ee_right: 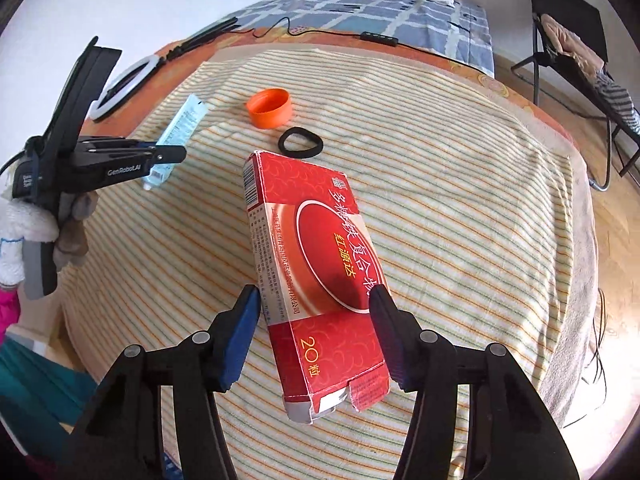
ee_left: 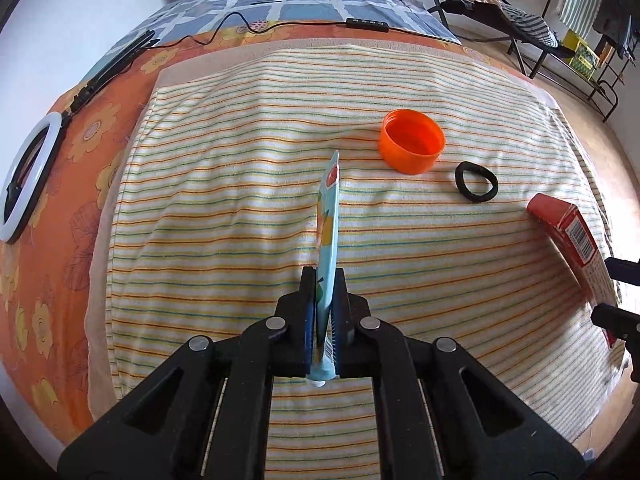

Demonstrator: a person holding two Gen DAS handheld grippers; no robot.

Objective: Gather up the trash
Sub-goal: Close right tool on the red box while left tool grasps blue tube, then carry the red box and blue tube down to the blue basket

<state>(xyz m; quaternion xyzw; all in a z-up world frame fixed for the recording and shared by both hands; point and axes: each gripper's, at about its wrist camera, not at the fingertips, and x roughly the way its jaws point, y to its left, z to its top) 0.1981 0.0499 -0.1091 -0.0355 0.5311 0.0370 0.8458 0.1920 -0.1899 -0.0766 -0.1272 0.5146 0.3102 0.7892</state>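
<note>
My left gripper is clamped flat on a pale blue tube, barcode near its cap end, lifted edge-on over the striped towel; from the right wrist view that tool's side reads "GenRobot.AI". My right gripper straddles the red carton with jaws half wide; the right pad touches the box's edge, the left pad stands just clear, so it isn't squeezed. The carton's face carries white and yellow Chinese characters, "20粒" near my end, a barcode on the far side panel. Beyond it lie a black hair tie and an orange cap, mouth up, close together on the towel.
</note>
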